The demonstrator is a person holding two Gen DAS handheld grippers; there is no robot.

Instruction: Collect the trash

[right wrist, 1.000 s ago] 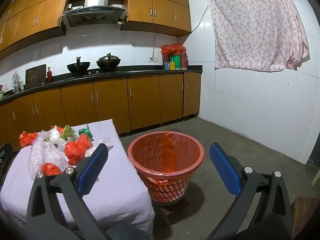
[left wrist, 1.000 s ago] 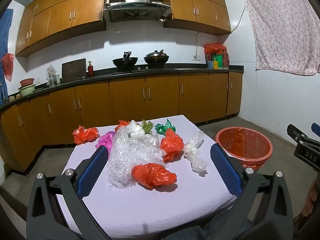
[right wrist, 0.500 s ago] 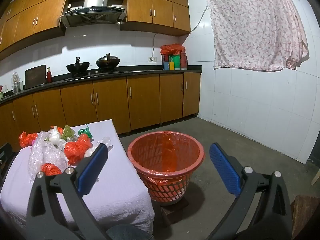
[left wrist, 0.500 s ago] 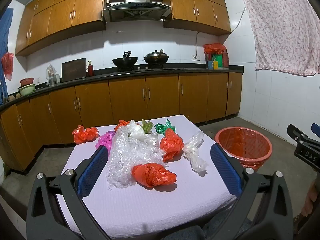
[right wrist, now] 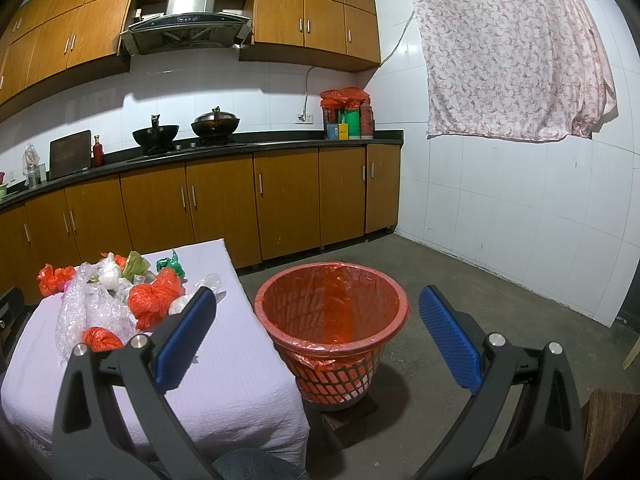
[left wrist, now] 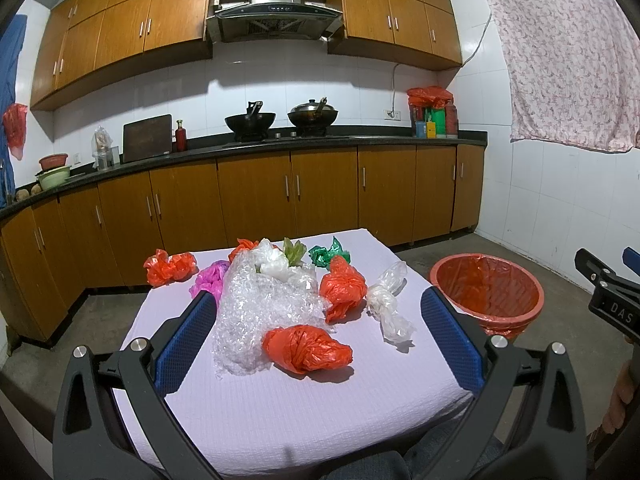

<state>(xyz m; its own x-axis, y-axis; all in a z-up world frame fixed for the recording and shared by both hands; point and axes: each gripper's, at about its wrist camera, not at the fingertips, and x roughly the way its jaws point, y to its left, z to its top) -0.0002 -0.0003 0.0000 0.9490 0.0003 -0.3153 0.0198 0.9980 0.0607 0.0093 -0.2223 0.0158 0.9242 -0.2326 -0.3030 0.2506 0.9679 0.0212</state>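
Crumpled plastic bags [left wrist: 306, 350] and bubble wrap [left wrist: 256, 312] litter the quilted table [left wrist: 320, 412]; both tongs, left [left wrist: 320, 328] and right [right wrist: 316, 332], gape empty near the lined mesh bin [right wrist: 332, 320].

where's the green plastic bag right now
In the left wrist view, the crumpled green plastic bag sits at the table's far right side, just behind the upright orange plastic bag.

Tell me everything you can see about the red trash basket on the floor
The trash basket is a round, red plastic tub that narrows toward the bottom, with a lattice of holes low on its wall. A thin red plastic liner is folded over its rim. It stands upright on a small dark block on the concrete floor, just right of the cloth-covered table. No trash shows inside, though the bottom is hidden. Neither gripper touches it.
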